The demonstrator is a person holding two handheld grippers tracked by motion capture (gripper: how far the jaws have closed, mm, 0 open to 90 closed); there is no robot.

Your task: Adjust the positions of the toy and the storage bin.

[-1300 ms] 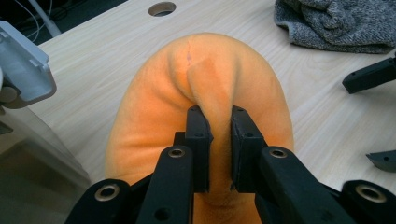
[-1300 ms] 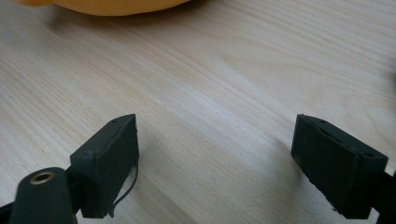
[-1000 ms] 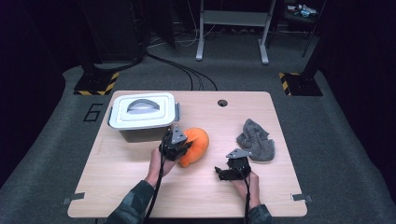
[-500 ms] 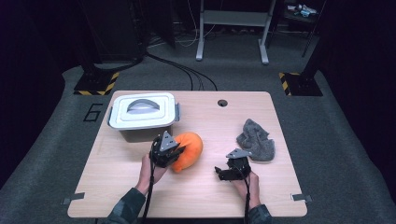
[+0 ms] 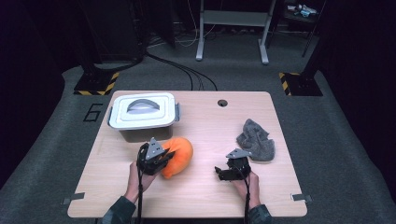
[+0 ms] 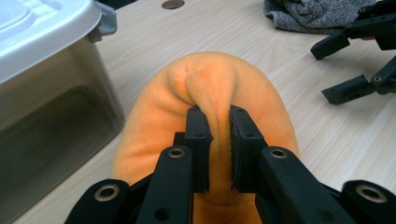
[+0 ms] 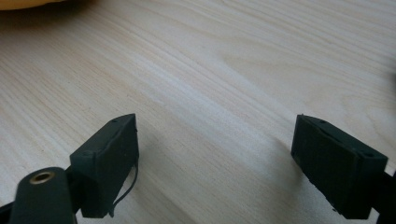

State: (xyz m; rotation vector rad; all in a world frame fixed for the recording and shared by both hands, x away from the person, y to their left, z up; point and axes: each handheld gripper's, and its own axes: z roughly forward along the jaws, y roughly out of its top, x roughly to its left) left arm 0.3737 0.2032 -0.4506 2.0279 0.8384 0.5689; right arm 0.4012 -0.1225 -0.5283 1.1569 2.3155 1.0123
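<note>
An orange plush cloth lies bunched on the wooden table in front of the lidded box. My left gripper is shut on a raised fold of it, pads pinching the fabric. My right gripper rests low over bare wood at the front right, jaws wide open with nothing between them. In the left gripper view the right gripper's black fingers show at the upper right.
A grey plastic box with a white handled lid stands at the back left. A crumpled grey cloth lies at the right. A round cable hole is near the far edge.
My left gripper has dragged the orange cloth toward the left and front, away from the box's corner. The right gripper has stayed put.
</note>
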